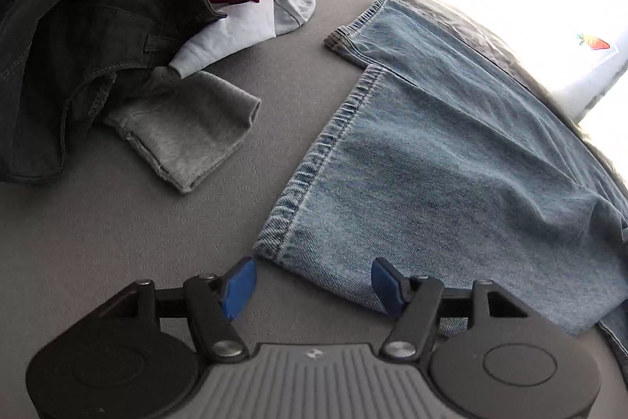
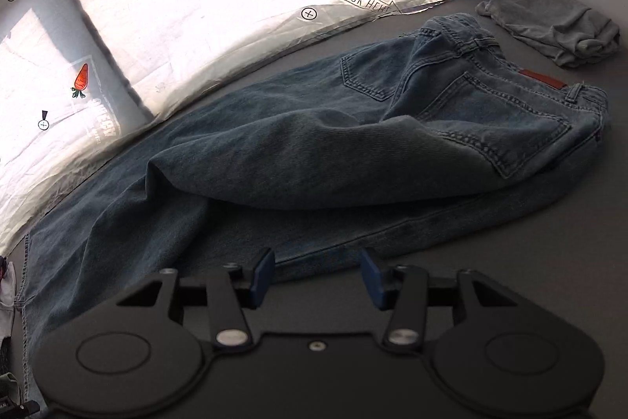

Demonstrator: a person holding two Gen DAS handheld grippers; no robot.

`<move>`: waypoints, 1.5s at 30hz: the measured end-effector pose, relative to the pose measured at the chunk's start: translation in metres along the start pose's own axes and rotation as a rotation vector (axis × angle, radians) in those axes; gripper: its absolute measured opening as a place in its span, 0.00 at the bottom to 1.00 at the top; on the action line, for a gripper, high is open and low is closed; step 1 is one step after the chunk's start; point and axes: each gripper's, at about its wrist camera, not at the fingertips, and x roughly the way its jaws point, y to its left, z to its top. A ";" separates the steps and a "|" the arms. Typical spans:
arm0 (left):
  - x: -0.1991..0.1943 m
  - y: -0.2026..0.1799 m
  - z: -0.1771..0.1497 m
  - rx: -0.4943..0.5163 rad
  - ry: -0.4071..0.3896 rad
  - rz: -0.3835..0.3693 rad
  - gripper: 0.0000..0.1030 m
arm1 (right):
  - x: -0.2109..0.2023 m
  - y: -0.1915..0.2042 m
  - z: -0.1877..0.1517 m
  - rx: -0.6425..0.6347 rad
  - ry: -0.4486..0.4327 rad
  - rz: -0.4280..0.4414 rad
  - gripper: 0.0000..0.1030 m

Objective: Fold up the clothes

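- On the grey table, jeans are lying lengthwise, one leg doubled over the other with a slack ridge bulging along the middle.
- You are holding the left gripper with its jaws apart, straddling the hem corner, likely so you can pinch that cuff.
- You are keeping the right gripper spread too, gripping nothing, facing the near edge of the lower leg.
- Off to the left, a pile of dark, red and white clothes is sitting; a grey cloth is lying beyond the waistband.
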 end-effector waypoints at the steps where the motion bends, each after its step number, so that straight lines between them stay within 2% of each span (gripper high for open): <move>1: 0.000 0.000 0.000 -0.021 -0.005 0.003 0.64 | -0.002 -0.012 0.002 0.016 -0.001 -0.010 0.51; 6: -0.004 -0.002 -0.008 -0.118 -0.022 0.009 0.64 | -0.010 -0.070 0.016 0.070 -0.003 -0.075 0.53; 10: -0.003 -0.012 -0.011 -0.121 -0.039 0.066 0.64 | -0.009 -0.116 0.033 0.123 -0.005 -0.146 0.58; 17: 0.003 -0.028 -0.014 -0.163 -0.094 0.171 0.63 | 0.009 -0.177 0.062 0.227 -0.046 -0.236 0.60; 22: 0.008 -0.037 -0.014 -0.187 -0.143 0.262 0.48 | 0.039 -0.203 0.086 0.302 -0.071 -0.246 0.61; 24: 0.008 -0.037 -0.013 -0.199 -0.155 0.263 0.36 | 0.053 -0.207 0.097 0.329 -0.064 -0.245 0.61; 27: 0.007 -0.034 -0.012 -0.217 -0.171 0.255 0.19 | 0.066 -0.208 0.105 0.331 -0.053 -0.243 0.50; 29: 0.007 -0.033 -0.011 -0.230 -0.182 0.250 0.12 | 0.071 -0.206 0.108 0.311 -0.053 -0.244 0.38; 30: 0.007 -0.032 -0.010 -0.236 -0.188 0.248 0.09 | 0.070 -0.205 0.109 0.292 -0.059 -0.236 0.26; 33: -0.003 -0.035 -0.004 -0.244 -0.219 0.242 0.04 | 0.058 -0.214 0.113 0.350 -0.094 -0.165 0.17; 36: -0.024 -0.037 0.007 -0.245 -0.281 0.220 0.04 | 0.029 -0.213 0.128 0.363 -0.191 -0.115 0.15; 39: -0.062 -0.038 0.025 -0.256 -0.372 0.149 0.04 | -0.009 -0.205 0.151 0.320 -0.298 -0.044 0.15; 45: -0.149 -0.027 0.039 -0.235 -0.559 0.116 0.03 | -0.078 -0.188 0.173 0.194 -0.411 0.055 0.15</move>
